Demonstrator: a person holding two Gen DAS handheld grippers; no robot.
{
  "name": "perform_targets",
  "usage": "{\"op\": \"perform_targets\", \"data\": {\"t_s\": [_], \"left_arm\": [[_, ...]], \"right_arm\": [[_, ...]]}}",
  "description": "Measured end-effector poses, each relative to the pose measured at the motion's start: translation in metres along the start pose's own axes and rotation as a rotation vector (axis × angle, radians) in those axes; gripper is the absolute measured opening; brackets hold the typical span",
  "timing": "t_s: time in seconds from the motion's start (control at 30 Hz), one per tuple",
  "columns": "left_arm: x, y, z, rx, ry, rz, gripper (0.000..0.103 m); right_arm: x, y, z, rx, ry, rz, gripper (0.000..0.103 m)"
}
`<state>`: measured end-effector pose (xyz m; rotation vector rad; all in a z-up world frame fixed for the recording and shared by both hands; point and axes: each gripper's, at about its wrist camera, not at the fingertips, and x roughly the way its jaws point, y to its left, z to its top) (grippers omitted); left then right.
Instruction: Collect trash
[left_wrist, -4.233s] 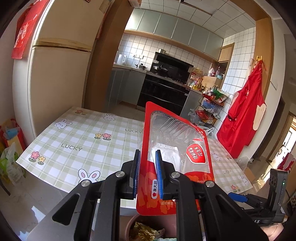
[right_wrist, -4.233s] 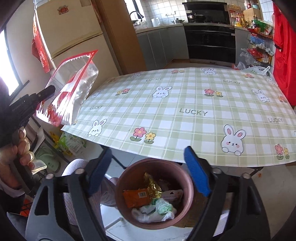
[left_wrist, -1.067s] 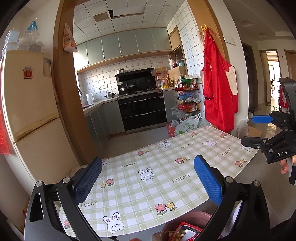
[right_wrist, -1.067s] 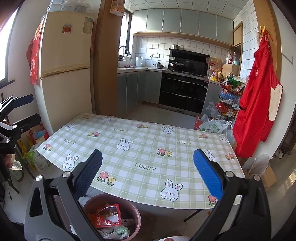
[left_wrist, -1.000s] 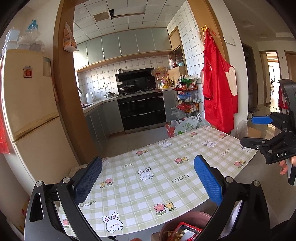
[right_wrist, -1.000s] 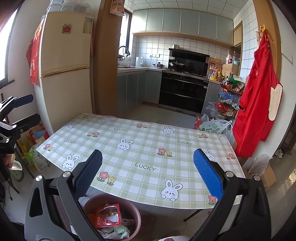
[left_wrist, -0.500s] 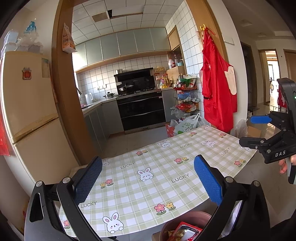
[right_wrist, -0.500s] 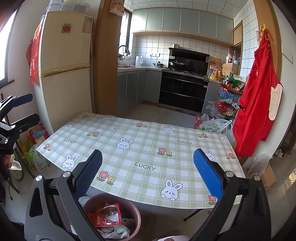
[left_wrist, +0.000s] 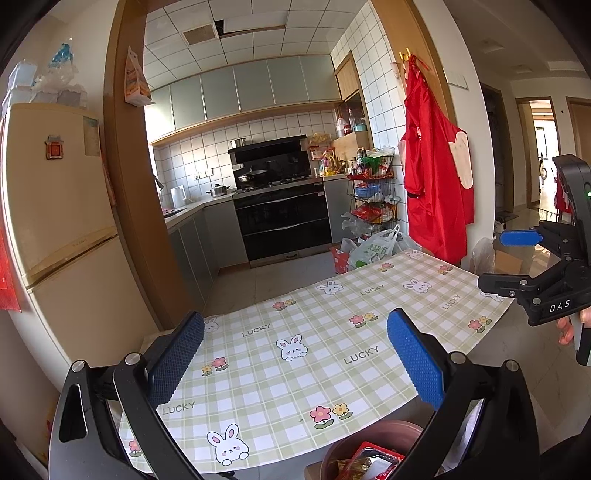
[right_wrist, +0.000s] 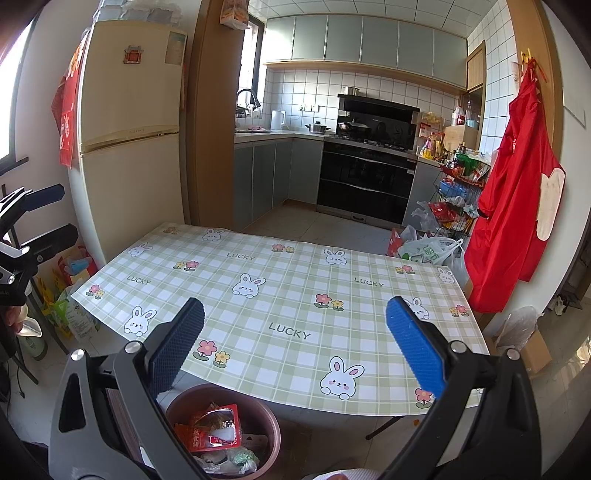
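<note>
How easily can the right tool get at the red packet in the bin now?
Probably yes. The right tool is open and holds nothing, and the red packet lies on top of the trash in the uncovered bin, just below it, in front of the table edge.

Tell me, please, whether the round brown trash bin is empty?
Not empty: the round brown trash bin holds a red plastic wrapper on top of other crumpled litter.

I see a checked table (right_wrist: 295, 295); behind it a black oven (right_wrist: 365, 184), left a cream fridge (right_wrist: 129, 147), right a red apron (right_wrist: 517, 206).
</note>
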<state>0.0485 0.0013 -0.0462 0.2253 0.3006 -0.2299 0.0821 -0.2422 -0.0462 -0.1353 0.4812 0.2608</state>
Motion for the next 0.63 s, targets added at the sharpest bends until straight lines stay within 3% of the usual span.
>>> {"op": "perform_targets", "data": {"t_s": [0.63], "left_arm": [[0.0045,0.0070,-0.0041,-0.029,0.018,0.000,0.097]], "right_arm": [[0.0070,0.0014,-0.0094,0.002,0.023,0.008,0.097]]}}
